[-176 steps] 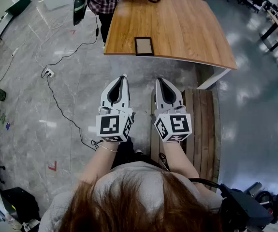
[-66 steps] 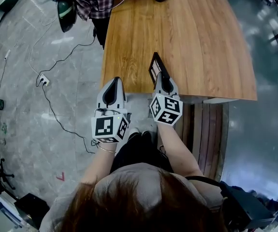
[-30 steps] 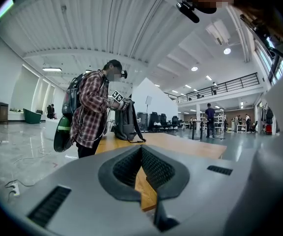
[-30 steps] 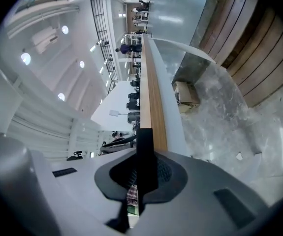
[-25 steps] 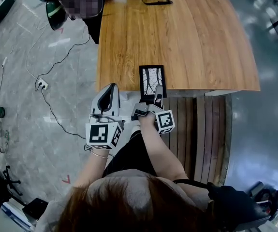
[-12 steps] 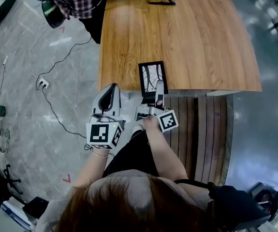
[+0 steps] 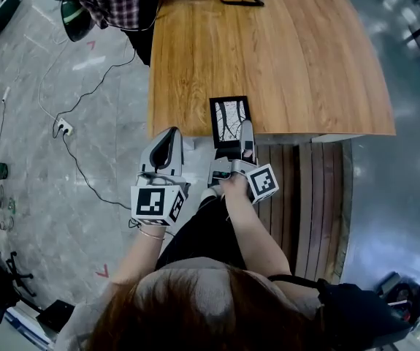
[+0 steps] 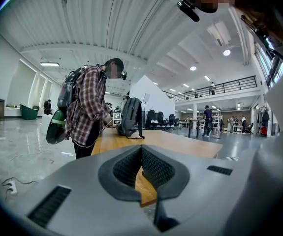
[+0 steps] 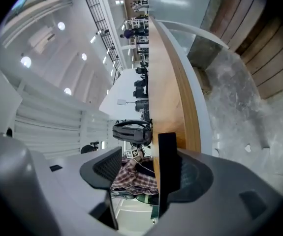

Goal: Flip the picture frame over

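Picture frame (image 7: 229,121): flat at the desk's (image 7: 304,64) near edge, mid-picture; I judge it light, stiff, breakable, best pinched by its thin border, which my right gripper (image 7: 247,146) straddles, jaws apart; left gripper (image 7: 167,146) closed, empty.

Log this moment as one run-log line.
picture frame: image side up, at table near edge | right tool: open, jaws astride frame's near edge | left tool: shut, empty

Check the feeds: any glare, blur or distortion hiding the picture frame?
Head view: fisheye bend, glare on the floor at right, picture frame sharp. Right gripper view: rolled sideways, picture frame edge-on, a dark silhouette. Left gripper view: black corners, no frame.
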`<move>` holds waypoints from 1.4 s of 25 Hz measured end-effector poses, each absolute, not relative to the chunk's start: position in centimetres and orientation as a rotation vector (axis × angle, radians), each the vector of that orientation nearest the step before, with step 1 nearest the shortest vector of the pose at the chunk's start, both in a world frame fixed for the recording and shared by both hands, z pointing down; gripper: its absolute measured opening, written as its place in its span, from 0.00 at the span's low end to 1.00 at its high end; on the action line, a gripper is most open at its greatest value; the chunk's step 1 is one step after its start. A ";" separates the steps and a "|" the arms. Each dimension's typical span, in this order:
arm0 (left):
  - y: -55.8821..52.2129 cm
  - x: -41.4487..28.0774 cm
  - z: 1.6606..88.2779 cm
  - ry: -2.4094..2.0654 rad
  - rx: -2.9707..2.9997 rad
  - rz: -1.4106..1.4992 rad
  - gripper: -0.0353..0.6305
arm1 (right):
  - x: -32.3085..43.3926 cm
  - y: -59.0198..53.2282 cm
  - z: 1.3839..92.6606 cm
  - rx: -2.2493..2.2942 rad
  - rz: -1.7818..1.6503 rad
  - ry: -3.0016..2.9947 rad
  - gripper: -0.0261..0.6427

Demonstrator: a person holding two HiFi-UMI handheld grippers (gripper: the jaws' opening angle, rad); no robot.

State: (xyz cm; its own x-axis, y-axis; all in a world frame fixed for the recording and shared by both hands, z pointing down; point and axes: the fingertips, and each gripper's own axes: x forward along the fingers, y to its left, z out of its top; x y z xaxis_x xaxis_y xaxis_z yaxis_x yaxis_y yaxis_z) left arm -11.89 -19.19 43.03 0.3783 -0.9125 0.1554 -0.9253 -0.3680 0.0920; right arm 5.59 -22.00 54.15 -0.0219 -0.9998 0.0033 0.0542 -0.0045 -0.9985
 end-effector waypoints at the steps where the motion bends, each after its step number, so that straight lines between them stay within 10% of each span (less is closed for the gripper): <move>1: -19.3 -12.0 43.0 -1.657 2.469 0.115 0.06 | 5.5 -21.9 54.2 -1.179 -1.270 1.171 0.46; 35: -19.4 -11.8 43.9 -1.599 2.465 0.088 0.06 | 4.2 -20.7 59.5 -1.320 -1.498 1.175 0.50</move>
State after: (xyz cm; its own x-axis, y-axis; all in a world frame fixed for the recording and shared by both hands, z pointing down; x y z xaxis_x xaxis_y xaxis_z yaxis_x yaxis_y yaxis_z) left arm -11.84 -19.42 43.90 0.4125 -0.8970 0.1590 -0.9090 -0.3938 0.1366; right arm 4.22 -20.67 59.45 -0.1341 -0.9600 0.2458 -0.0099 -0.2468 -0.9690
